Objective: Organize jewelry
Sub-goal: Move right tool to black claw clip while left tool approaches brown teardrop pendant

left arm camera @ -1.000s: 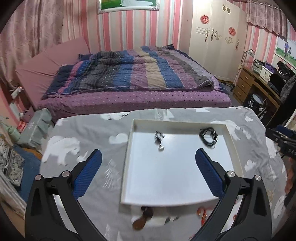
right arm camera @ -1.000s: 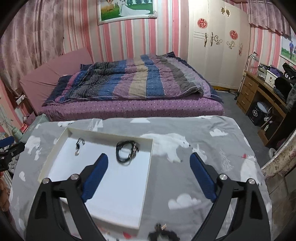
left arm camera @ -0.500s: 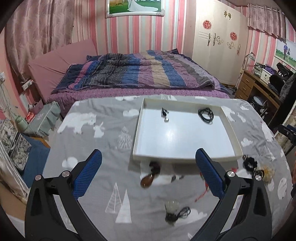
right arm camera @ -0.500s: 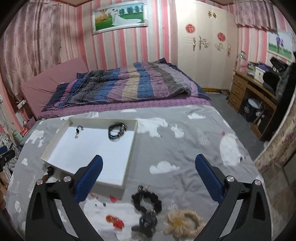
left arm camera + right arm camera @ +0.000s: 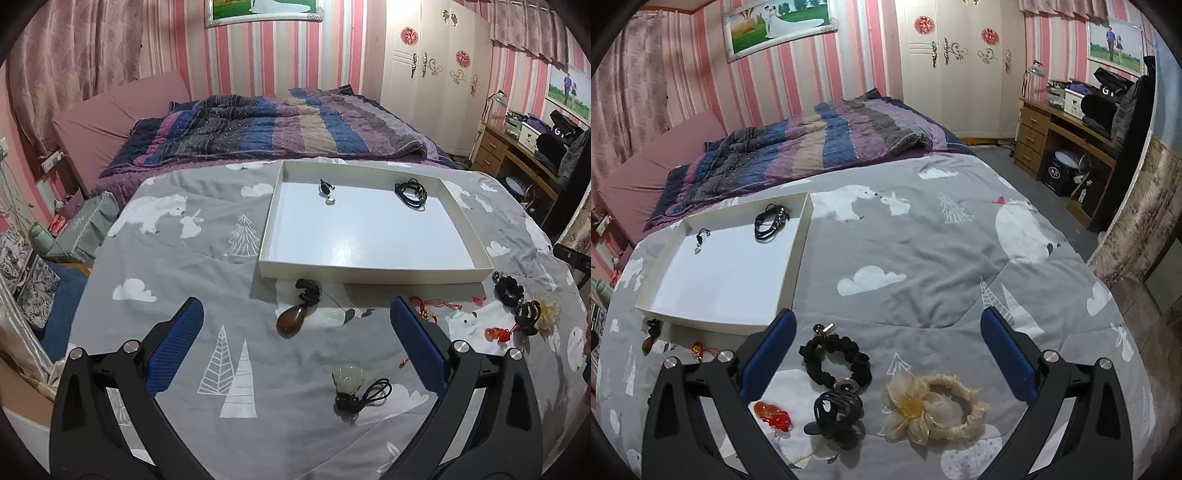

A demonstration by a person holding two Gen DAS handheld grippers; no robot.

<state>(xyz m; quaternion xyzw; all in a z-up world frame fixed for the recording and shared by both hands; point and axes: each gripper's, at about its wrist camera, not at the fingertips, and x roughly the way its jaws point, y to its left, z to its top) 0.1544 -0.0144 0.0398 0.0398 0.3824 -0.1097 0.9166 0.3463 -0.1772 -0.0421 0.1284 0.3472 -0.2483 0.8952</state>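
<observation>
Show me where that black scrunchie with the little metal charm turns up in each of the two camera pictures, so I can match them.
Left wrist view: the black scrunchie lies at the far right on the grey bedspread, just past the near right corner of the white tray.
Right wrist view: the black scrunchie lies low and centre-left, between the open fingers.
Shared landmark: the white tray, with the scrunchie just in front of it.

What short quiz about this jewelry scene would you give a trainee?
1. True or false: the white tray holds two items.
2. Which lies nearest the right gripper? A) black scrunchie B) brown pendant C) black cord bracelet
3. Fill in: the cream flower scrunchie lies on the ____ bedspread.

Key: 1 true; 2 A; 3 grey.
</observation>
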